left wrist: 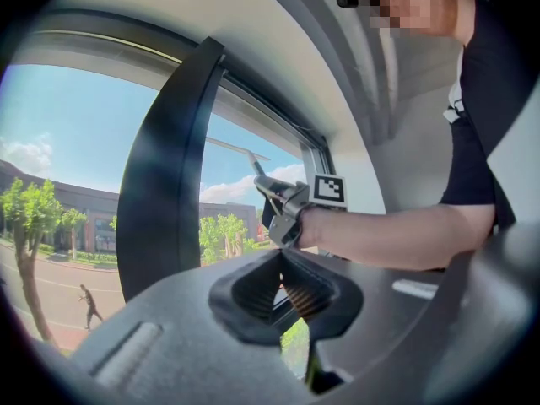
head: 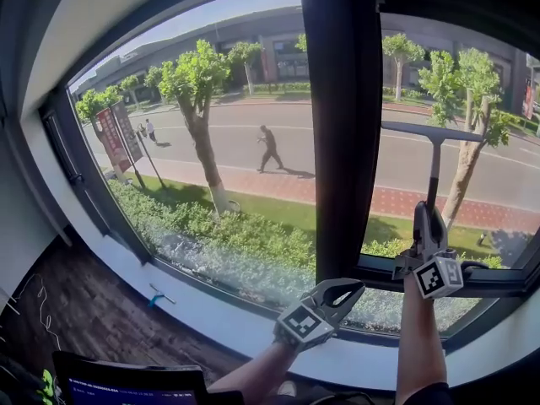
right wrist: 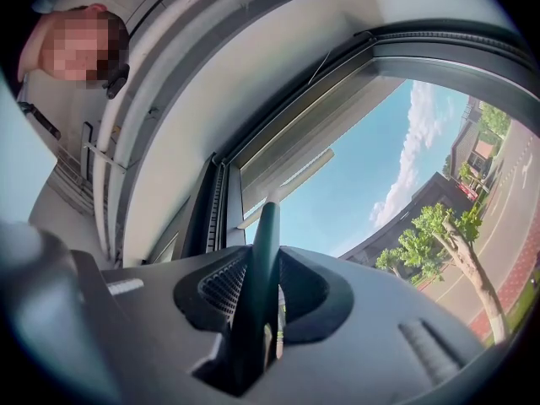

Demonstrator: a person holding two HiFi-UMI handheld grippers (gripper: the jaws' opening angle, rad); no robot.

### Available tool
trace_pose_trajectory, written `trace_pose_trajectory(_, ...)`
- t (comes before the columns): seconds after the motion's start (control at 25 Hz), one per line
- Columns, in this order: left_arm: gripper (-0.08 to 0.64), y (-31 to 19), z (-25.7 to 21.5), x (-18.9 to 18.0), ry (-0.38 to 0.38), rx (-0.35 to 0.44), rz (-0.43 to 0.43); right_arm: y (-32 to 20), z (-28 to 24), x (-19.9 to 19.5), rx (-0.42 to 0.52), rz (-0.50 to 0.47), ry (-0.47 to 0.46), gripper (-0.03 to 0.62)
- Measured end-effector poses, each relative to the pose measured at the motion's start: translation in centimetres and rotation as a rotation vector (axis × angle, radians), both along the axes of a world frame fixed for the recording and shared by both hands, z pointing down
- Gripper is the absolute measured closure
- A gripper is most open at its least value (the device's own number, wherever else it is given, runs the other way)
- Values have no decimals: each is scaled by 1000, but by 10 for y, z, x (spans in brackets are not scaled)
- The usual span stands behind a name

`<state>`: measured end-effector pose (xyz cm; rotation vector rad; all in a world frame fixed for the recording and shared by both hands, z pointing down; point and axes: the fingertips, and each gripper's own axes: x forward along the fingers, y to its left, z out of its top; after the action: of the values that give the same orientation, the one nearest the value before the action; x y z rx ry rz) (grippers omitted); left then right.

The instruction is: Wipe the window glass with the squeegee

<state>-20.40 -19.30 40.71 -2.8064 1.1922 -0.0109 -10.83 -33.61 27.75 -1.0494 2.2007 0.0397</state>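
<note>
gripping the squeegee [head: 434, 153] in my right gripper [head: 429, 219] at frame right; my left gripper [head: 344, 291] closed, empty, lower centre.

The squeegee [head: 434, 171] had a smooth, dark, plastic-looking handle with a slight sheen. My right gripper [right wrist: 260, 270] and left gripper [left wrist: 283, 292] were matt dark grey plastic with ribbed pads. The window glass [head: 211, 142] looked clear and glossy, its frame [head: 337, 142] dark matt, the floor [head: 93, 310] dark wood-grained.
</note>
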Motion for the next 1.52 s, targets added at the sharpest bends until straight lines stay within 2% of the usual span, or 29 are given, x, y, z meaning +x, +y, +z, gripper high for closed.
trace_pose_trajectory(0.8, 558, 12, 24, 9, -31, -66, 1, 13, 76, -1, -107, -48, -7, 494)
trace_pose_trajectory(1.52, 558, 17, 54, 25, -42, -134, 37, 26, 163, -3, -247, -81, 13, 497)
